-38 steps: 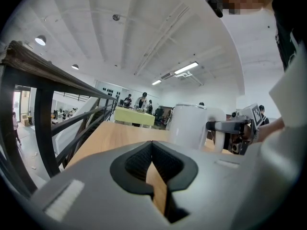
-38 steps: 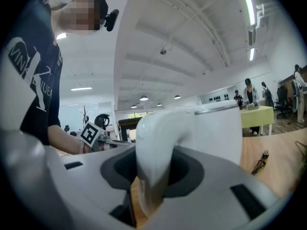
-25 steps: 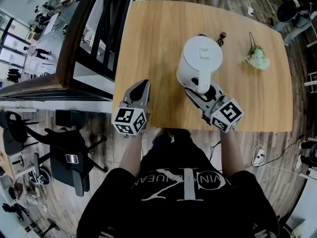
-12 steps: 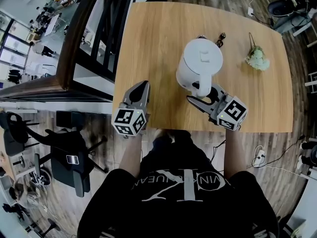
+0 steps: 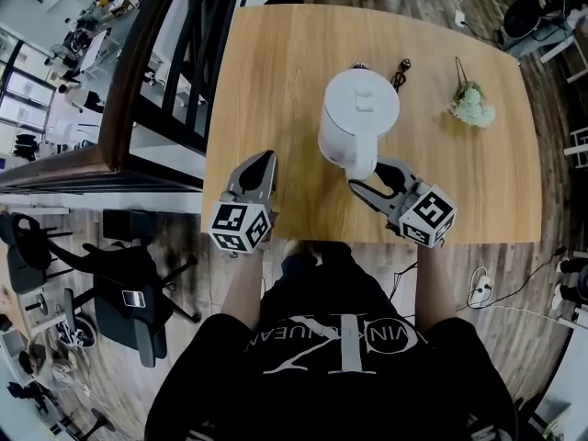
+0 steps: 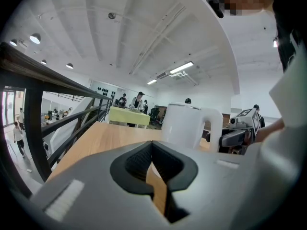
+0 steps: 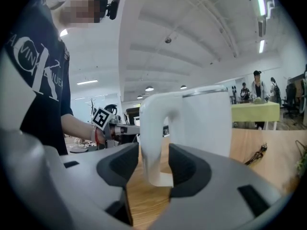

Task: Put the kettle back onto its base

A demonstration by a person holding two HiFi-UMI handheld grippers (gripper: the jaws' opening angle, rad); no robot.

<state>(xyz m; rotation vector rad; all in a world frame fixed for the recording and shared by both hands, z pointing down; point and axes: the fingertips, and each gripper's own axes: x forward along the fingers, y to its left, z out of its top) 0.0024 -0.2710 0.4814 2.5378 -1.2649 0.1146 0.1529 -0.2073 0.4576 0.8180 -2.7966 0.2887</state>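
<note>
White and upright, the kettle (image 5: 360,118) stands near the middle of the wooden table (image 5: 294,81), with a dark cord (image 5: 402,70) trailing from its far side. I cannot see the base itself under the body, so I judge rather than see that it is seated. Its handle (image 7: 153,138) points toward me and sits between the jaws of my right gripper (image 5: 367,175), which have just been opening and now stand spread, the pads not pressing on it. I take this for the release step. What I need next is a straight pull back along the handle's line, without brushing it and rocking the kettle. My left gripper (image 5: 264,159) hovers at the table's near edge, jaws pressed together on nothing, well apart from the kettle.
</note>
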